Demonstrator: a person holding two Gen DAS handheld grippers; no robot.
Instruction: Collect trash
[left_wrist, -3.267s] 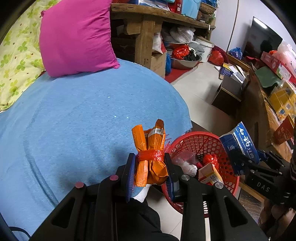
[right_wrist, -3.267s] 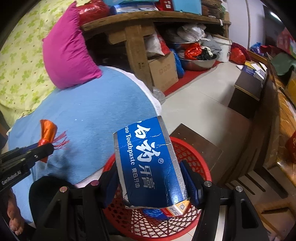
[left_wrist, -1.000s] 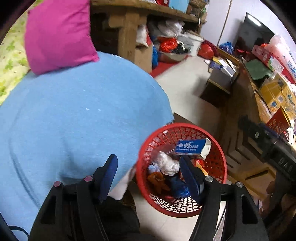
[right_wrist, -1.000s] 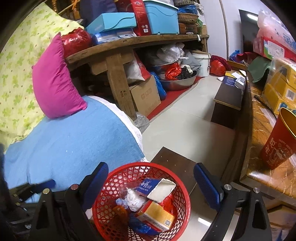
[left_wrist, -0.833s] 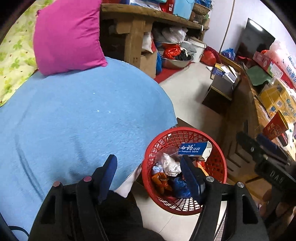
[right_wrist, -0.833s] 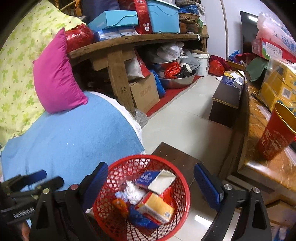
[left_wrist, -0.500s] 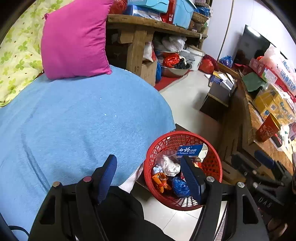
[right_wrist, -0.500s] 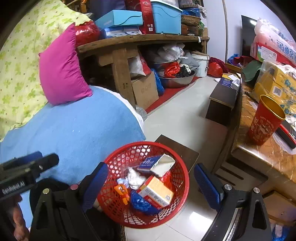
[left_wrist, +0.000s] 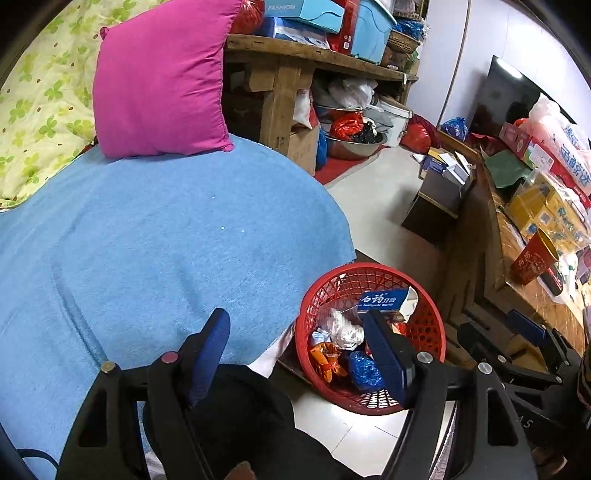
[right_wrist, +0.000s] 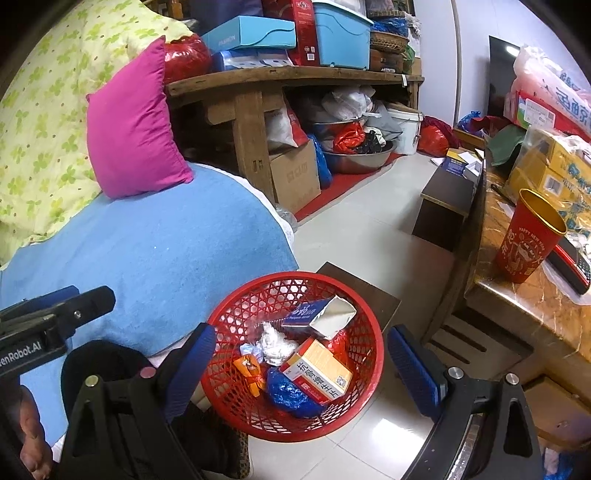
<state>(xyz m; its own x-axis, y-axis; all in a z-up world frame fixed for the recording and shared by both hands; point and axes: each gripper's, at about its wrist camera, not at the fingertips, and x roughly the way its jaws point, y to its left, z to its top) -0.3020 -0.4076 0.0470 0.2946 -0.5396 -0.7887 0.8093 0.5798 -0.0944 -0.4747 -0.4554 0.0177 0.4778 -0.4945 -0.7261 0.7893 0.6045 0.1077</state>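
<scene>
A red mesh basket (left_wrist: 428, 295) (right_wrist: 369, 402) stands on the floor beside the blue-covered bed. In it lie a blue toothpaste box (left_wrist: 382, 300) (right_wrist: 317, 313), an orange box (right_wrist: 317, 371), an orange wrapper (left_wrist: 327, 360) (right_wrist: 249, 369), a blue wrapper (right_wrist: 290, 395) and crumpled white paper (right_wrist: 275, 343). My left gripper (left_wrist: 297, 328) is open and empty above the bed edge and basket. My right gripper (right_wrist: 301, 345) is open and empty above the basket.
A blue bedspread (left_wrist: 155, 229) with a magenta pillow (left_wrist: 162, 81) fills the left. A wooden bench (right_wrist: 280, 85) with boxes stands behind. A wooden table (right_wrist: 524, 280) on the right holds a red cup (right_wrist: 526, 236) and packages. A dark low stool (right_wrist: 448, 201) stands on the floor.
Both grippers have let go of their trash, the orange wrapper and the toothpaste box, which now lie in the basket. Both grippers have pulled up and back, open.
</scene>
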